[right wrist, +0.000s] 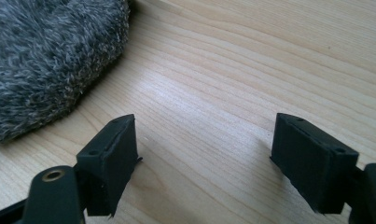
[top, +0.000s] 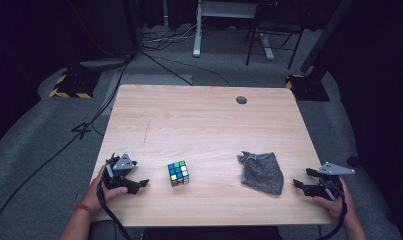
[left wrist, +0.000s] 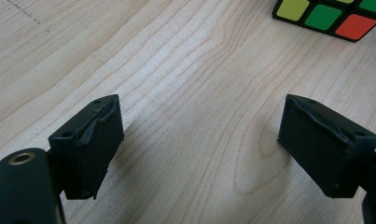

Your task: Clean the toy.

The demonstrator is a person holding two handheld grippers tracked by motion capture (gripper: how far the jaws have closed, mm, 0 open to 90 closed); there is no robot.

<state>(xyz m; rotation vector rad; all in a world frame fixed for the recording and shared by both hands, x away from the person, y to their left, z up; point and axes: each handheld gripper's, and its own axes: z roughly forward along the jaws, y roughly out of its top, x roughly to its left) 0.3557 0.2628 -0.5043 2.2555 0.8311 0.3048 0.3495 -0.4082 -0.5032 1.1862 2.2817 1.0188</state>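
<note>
A scrambled puzzle cube (top: 178,173) with blue, green, yellow and orange stickers on black sits near the table's (top: 199,125) front edge, just right of my left gripper (top: 139,184), whose jaws stand apart over bare wood. My right gripper (top: 300,184), jaws wide and empty, rests beside a fuzzy grey pouch (top: 262,172) lying flat.

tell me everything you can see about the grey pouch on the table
The grey pouch looks like soft, fuzzy heathered fabric, roughly triangular, lying flat and limp on the wooden table. Its bunched neck points up-left toward the table's middle. It lies right of centre, apart from the open right gripper; nothing touches it but the tabletop.
</note>
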